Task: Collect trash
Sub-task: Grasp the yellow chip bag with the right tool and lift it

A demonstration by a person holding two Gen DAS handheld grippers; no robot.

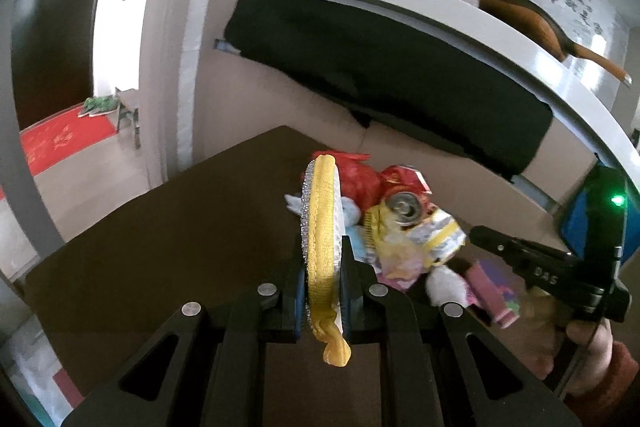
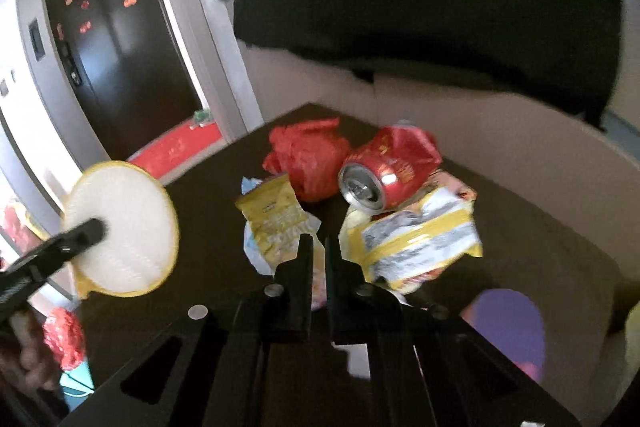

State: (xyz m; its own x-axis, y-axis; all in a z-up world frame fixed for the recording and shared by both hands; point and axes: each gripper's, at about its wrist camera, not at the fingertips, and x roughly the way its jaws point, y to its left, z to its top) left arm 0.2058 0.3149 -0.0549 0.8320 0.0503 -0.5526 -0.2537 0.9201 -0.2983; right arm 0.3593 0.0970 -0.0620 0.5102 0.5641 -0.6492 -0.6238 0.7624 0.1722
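1. Left wrist view: the left gripper (image 1: 323, 267) has its jaws clenched on a round scrubbing pad (image 1: 322, 223) with a yellow cloth rim, held edge-on above the dark table (image 1: 160, 239).
2. Beyond the pad lies the trash heap: a red plastic bag (image 1: 358, 179), a red drink can (image 1: 404, 205) and a yellow-and-silver wrapper (image 1: 436, 235), close together near the table's far corner. The right gripper (image 1: 480, 233) reaches in from the right, held by a hand (image 1: 592, 343).
3. The step in hand looks like gathering: one piece is already gripped, the heap not yet.
4. Room in this view: a grey counter edge with a cartoon wall sticker, black cloth (image 1: 380, 67) hanging under it, cardboard sheets behind the table, a red doormat (image 1: 64, 139) on the floor (a wooden-handled brush rests on the counter).
5. Right wrist view: the right gripper (image 2: 318, 251) has its jaws drawn together with only a slit between, and nothing in them; they hover just above a crumpled yellow snack packet (image 2: 272, 215).
6. The can (image 2: 372, 179) lies on its side, touching the wrapper (image 2: 420, 243), with the red bag (image 2: 308, 159) just beside.
7. The next move probably calls for reopening the jaws and lowering onto the packet (thin foil, so a pinch on a raised fold would serve best).
8. At left the pad (image 2: 120, 227) shows its white face; a dark door (image 2: 112, 47) stands behind.
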